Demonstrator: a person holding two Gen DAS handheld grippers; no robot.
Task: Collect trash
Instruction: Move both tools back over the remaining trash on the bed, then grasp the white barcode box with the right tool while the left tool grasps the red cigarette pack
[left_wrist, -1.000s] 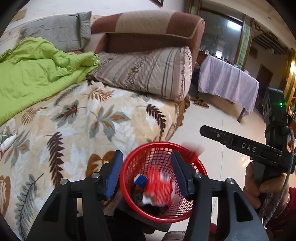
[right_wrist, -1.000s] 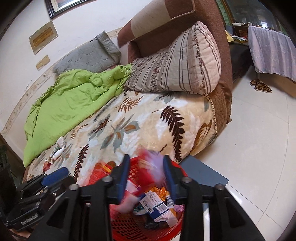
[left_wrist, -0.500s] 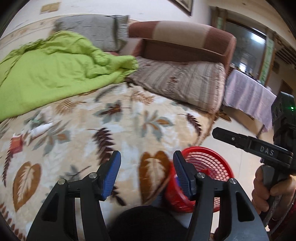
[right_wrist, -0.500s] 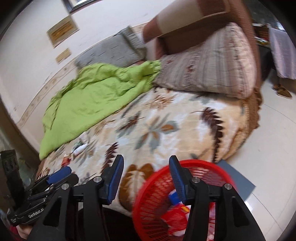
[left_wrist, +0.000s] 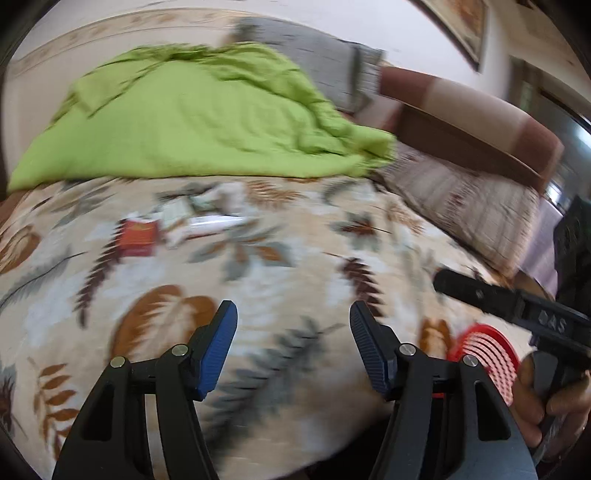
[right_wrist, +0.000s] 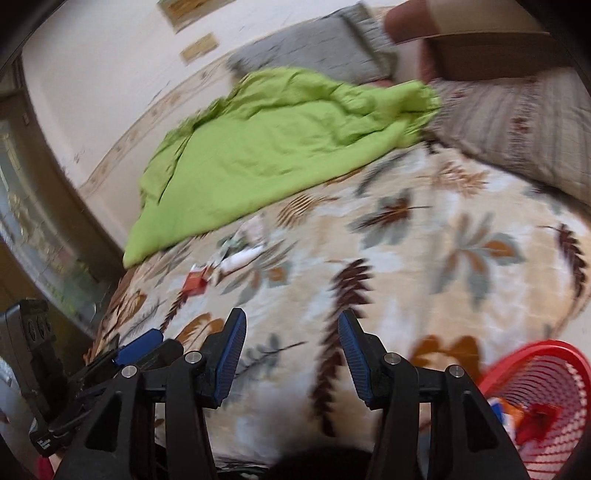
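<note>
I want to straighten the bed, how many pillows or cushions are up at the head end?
3. A grey quilted pillow against the wall, a brown two-tone cushion beside it, and a striped pillow lying in front of that cushion. The green blanket may hide more.

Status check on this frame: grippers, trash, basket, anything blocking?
Left gripper opening, empty; right gripper open, empty. Trash lies on the leaf blanket below the green quilt. Red basket holds litter. Path unobstructed.

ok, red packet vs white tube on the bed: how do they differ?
The red packet is boxy and short; the white tube is long and slim. The packet lies nearer the bed's left end, the tube to its right, closer to the green quilt. Both lie loose on the leaf-print blanket, uncollected.
</note>
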